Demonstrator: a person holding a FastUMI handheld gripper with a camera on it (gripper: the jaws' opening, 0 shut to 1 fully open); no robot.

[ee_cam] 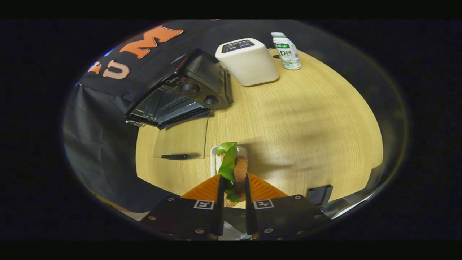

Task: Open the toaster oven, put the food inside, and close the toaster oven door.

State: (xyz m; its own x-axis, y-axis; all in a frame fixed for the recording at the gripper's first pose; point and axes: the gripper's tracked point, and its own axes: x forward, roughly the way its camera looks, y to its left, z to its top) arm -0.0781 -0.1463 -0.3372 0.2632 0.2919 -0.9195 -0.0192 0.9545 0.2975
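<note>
Food point(234, 169) sits between the two fingers point(221, 187) of the gripper point(234, 186), low in the middle of the picture. It looks like a sandwich with a brown bun and a green leaf sticking out the top. The fingers are close together and both press on the sides of the food, so they are holding it. Right under and behind the food is a small white plate point(214, 159), and its far end peeks out past the leaf. I cannot tell if the food still touches the plate.

A little beyond the fingers, to the left of the plate, the glass door point(180, 141) of the toaster oven point(187, 94) lies flat and open on the desk point(306, 119). Its dark handle point(179, 156) is on the near end. The black toaster oven itself stands past the door, in the upper left of the picture, with two round knobs on its front.

Next to it, near the top middle, is a white box-shaped machine point(248, 61). Just right of that stands a small white bottle point(287, 50) with a green label. The light wood desk holds all of these things.
</note>
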